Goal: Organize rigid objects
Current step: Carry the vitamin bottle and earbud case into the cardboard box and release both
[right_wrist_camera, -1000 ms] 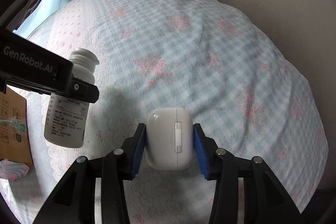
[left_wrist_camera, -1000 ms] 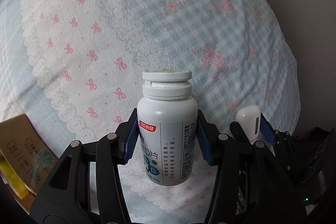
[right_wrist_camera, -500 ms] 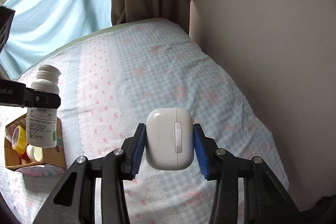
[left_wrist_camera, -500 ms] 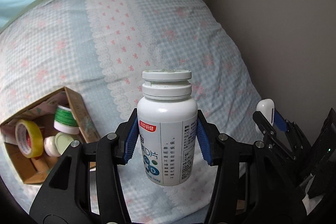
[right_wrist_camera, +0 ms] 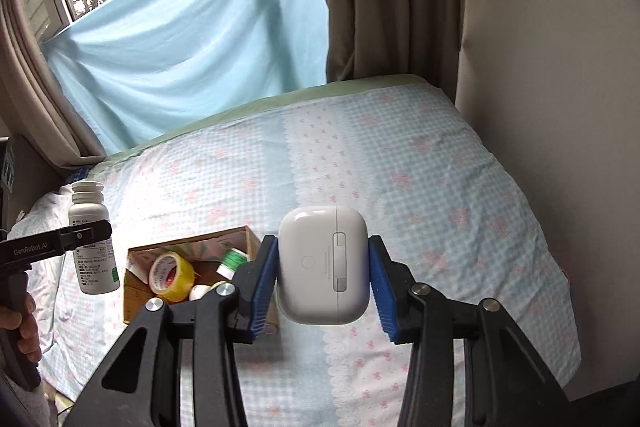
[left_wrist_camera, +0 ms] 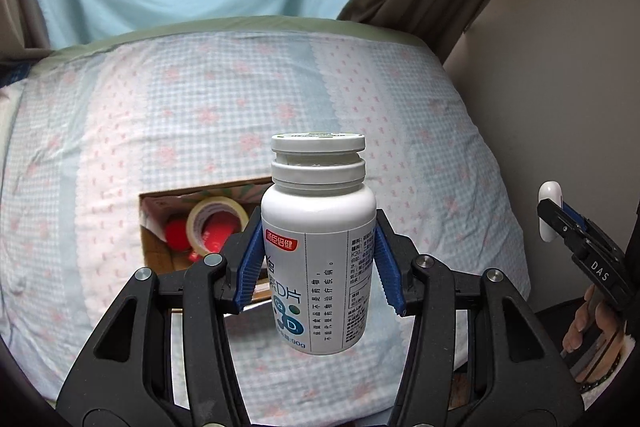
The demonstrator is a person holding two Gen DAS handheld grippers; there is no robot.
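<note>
Holding the white pill bottle upright, the left claw is staying clamped on it above the bed. The right claw is staying clamped on the white earbud case. Since the earlier frame, both views are lifting: the cardboard box of tape rolls is now sitting behind the bottle, window curtain showing.

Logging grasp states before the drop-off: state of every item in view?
White plastic pill bottle: capped, upright, held off the bed by left gripper.
White earbud case: lid shut, clamped by right gripper.
Brown cardboard box: open-topped, on the bed.
Yellow tape roll: inside the box.
</note>
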